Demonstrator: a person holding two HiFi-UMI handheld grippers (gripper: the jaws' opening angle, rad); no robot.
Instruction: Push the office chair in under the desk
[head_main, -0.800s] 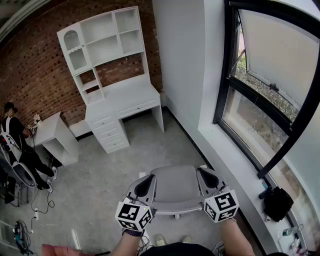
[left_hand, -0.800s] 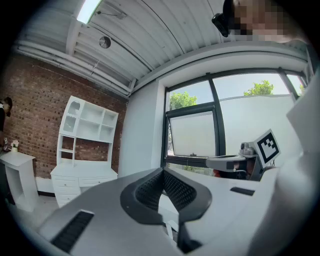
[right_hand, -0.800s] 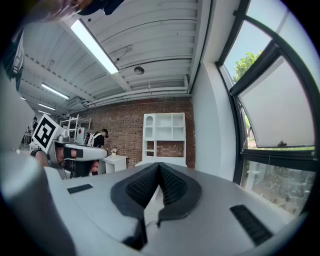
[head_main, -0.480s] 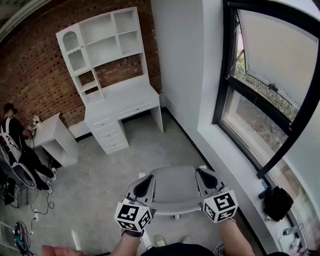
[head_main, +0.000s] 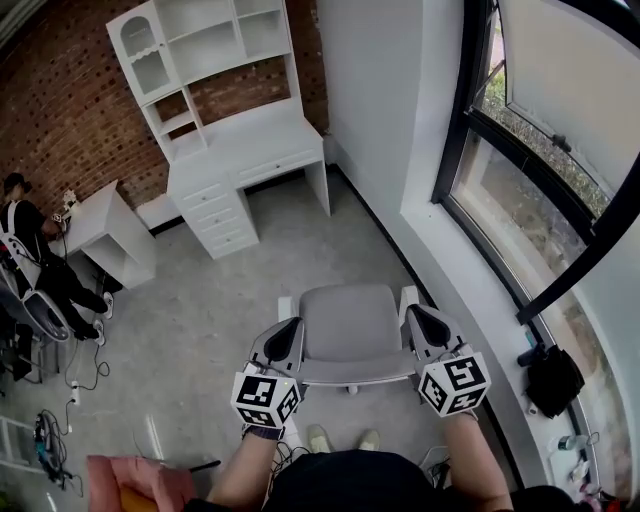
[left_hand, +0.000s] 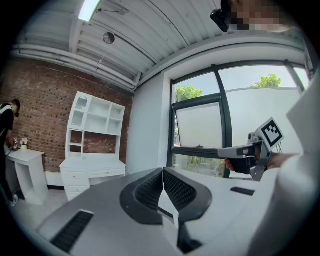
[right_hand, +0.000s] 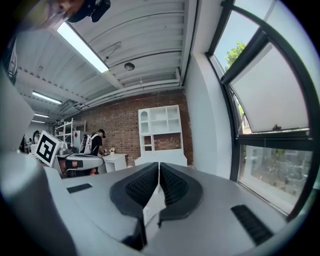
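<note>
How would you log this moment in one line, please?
left gripper: shut, empty | right gripper: shut, empty | office chair: not yet under desk

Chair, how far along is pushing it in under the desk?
Done: the left hand-held gripper and the right hand-held gripper are shut and empty, one at each side of the chair, near its back. In hand: the push itself, though contact isn't clear. Left: nearly everything. The chair stands far from the desk, with bare floor between them.
</note>
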